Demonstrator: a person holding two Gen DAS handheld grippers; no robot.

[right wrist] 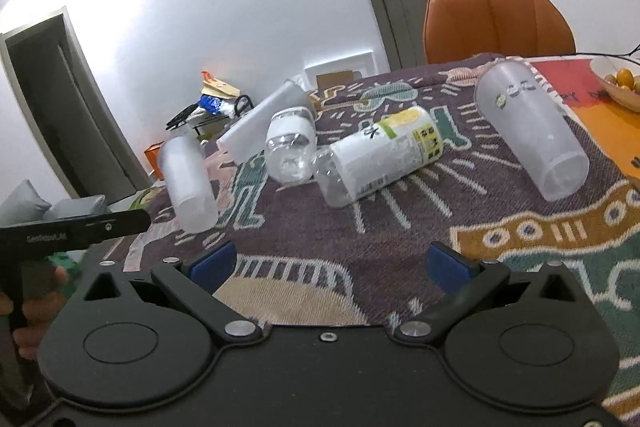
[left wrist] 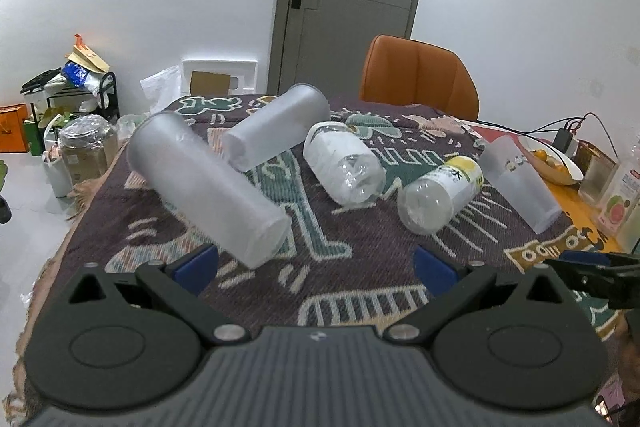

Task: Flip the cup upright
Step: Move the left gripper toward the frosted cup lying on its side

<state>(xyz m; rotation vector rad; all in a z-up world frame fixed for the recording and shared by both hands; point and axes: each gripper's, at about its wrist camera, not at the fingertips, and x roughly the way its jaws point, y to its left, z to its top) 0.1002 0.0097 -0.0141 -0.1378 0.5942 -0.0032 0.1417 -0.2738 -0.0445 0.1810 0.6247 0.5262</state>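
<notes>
- The near-left frosted cup (left wrist: 208,183) lay on its side on the patterned cloth (left wrist: 360,251) over the table, at about 11 o'clock from the left gripper (left wrist: 316,267). Its closed base pointed toward the camera and its mouth pointed away. It looked light, thin-walled and springy, so it would probably roll or dent under a hard squeeze. A gentle grip across mid-body seemed the safest hold.
- A second frosted cup (left wrist: 276,127) lay on its side behind it, at about 12 o'clock. I could not tell whether the two touched.
- Two clear plastic bottles, one with a white label (left wrist: 342,163) and one with a yellow-and-white label (left wrist: 440,193), lay on their sides at about 1 o'clock, close enough together to look touching in the right wrist view. They could get in the way of a cup that rolled.
- A third frosted cup (right wrist: 530,131), with a small printed logo, lay on its side at about 1 o'clock from the right gripper (right wrist: 328,263). It looked smooth and likely slippery.
- Both grippers stood with jaws spread wide and nothing between them, short of all the cups.
- A fruit bowl (right wrist: 616,85) was cut off at the right edge, and the far rims of the cups were hard to make out through the frosting.
</notes>
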